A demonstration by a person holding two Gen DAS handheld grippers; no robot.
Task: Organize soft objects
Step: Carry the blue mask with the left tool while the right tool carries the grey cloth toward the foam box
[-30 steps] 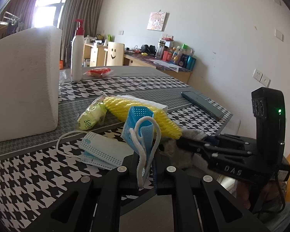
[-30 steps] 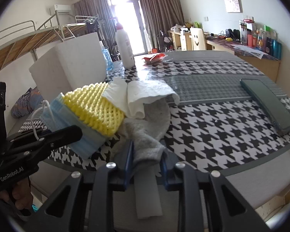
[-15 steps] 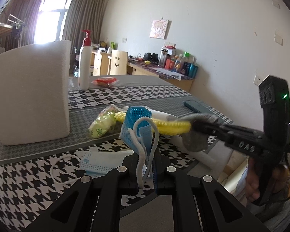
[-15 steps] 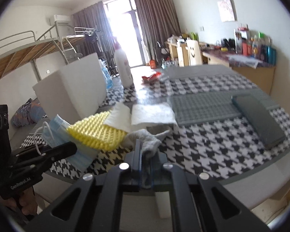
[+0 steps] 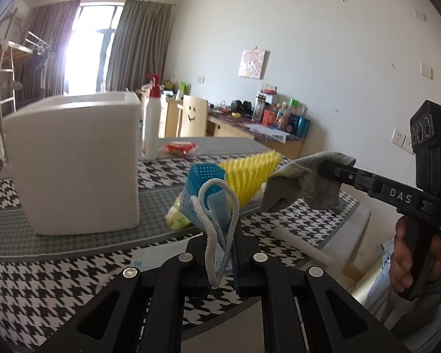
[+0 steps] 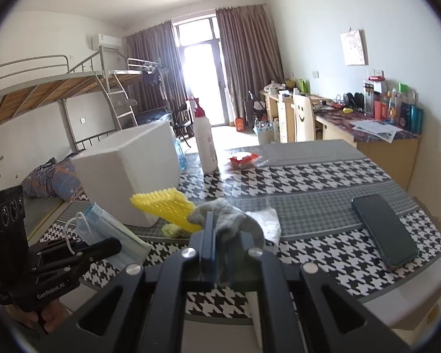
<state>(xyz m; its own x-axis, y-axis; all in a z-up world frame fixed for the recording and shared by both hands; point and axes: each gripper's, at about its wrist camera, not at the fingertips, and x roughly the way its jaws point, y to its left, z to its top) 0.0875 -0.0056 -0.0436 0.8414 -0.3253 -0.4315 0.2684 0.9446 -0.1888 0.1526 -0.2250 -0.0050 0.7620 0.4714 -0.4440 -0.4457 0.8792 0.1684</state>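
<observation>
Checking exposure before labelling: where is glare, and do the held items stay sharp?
Left wrist view: window blown out, blue mask in the left claw sharp. Right wrist view: balcony door overexposed, grey sock in the right claw slightly soft, edges bowed.

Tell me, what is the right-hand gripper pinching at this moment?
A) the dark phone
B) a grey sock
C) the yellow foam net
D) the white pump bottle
B: the right gripper is shut on the grey sock, which the left wrist view shows hanging in the air from its tips, while the left gripper holds a blue face mask.
</observation>
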